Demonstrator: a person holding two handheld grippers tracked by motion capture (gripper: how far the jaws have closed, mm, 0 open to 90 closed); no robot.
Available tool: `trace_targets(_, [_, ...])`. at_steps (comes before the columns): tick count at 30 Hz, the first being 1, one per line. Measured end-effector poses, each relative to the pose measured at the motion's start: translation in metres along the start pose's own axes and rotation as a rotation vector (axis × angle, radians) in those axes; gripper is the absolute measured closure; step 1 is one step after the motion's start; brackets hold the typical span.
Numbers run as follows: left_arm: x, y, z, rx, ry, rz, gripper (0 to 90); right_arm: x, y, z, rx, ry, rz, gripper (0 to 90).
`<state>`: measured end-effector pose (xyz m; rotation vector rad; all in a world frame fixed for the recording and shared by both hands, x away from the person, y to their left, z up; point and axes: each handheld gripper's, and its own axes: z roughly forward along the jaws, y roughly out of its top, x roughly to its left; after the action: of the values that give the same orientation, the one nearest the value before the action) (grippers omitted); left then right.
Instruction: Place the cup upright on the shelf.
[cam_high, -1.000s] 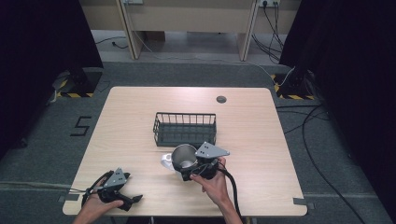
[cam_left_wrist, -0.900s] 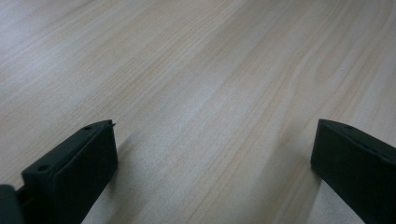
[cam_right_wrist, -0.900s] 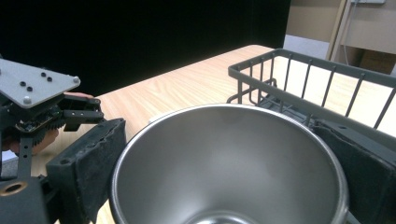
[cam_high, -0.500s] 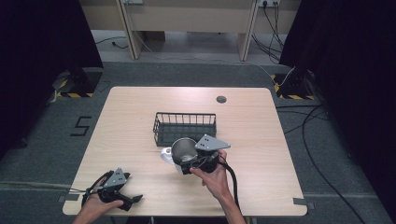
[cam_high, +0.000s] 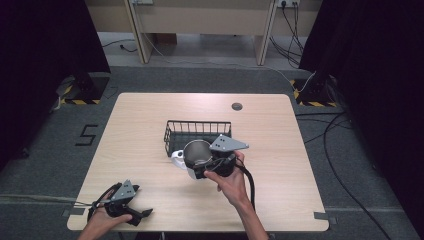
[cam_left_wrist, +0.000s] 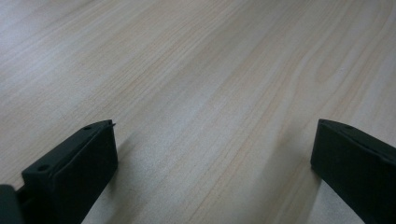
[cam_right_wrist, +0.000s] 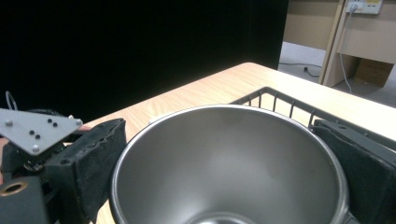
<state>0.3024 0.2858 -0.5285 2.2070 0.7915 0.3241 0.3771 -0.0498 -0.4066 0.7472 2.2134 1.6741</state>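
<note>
A large "5" (cam_high: 88, 135) is marked on the grey floor left of the wire basket (cam_high: 197, 134); no brand or label can be read on the things themselves.

The right tongs (cam_high: 196, 168) are clamped on the rim of a steel cup (cam_high: 197, 152), lifted just in front of the basket; in the right gripper view the black pads press the cup (cam_right_wrist: 229, 168) from both sides. A white object (cam_high: 178, 159) lies under it, touching the basket's near left corner.

The left tongs (cam_high: 145, 214) rest well in front and left of the basket, jaws wide apart over bare wood (cam_left_wrist: 196, 93).

The light wooden counter (cam_high: 135, 120) stands among dark curtains, floor cables and pale furniture behind.
</note>
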Motion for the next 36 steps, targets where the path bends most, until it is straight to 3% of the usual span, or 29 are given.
trace_targets(10, [0.000, 0.000, 0.000, -0.002, 0.000, -0.002, 0.0, -0.005, 0.023, -0.001, 0.001, -0.001, -0.002, 6.1])
trace_targets(19, [0.000, 0.000, 0.000, -0.002, -0.001, -0.004, 0.0, -0.019, 0.047, -0.004, -0.010, -0.024, -0.002, 6.1])
trace_targets(36, [0.000, 0.000, 0.000, 0.000, 0.000, -0.003, 0.0, -0.050, 0.065, 0.010, -0.018, -0.070, -0.001, 6.1])
